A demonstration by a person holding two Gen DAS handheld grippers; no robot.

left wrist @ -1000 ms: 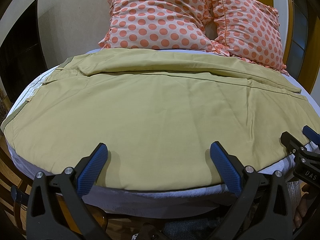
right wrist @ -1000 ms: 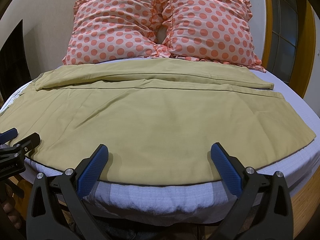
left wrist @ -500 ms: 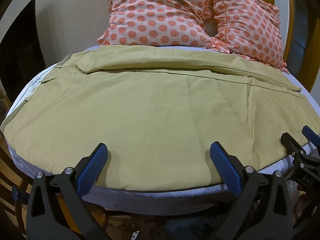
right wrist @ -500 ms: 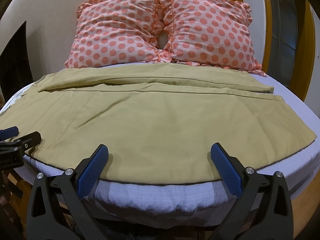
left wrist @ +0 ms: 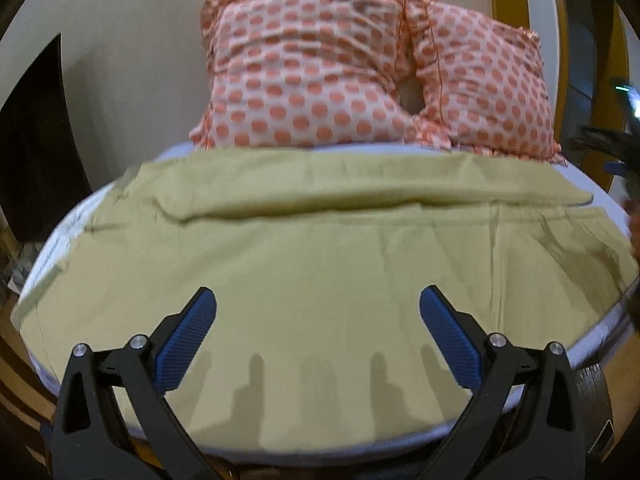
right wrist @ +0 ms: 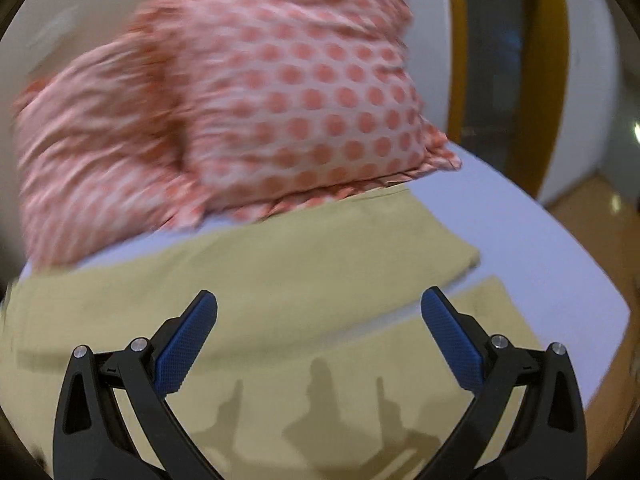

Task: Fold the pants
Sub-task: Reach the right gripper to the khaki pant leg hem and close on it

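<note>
Pants of plain olive-yellow cloth [left wrist: 320, 264] lie spread flat across the bed with the pale lavender sheet [right wrist: 532, 240], one leg lying as a long band nearer the pillows. The left tongs [left wrist: 318, 320] hover above the near part of the cloth, blue ribbed pads spread wide, grasping nothing. The right tongs [right wrist: 319, 320] are likewise released and empty, held over the leg ends, where the cuff edges meet the bare sheet on the right. Two white pillows with coral polka dots [left wrist: 360, 76] lean side by side against the beige wall at the head of the bed; in the right wrist view they are blurred. Shadows of the tongs fall on the cloth.
</note>
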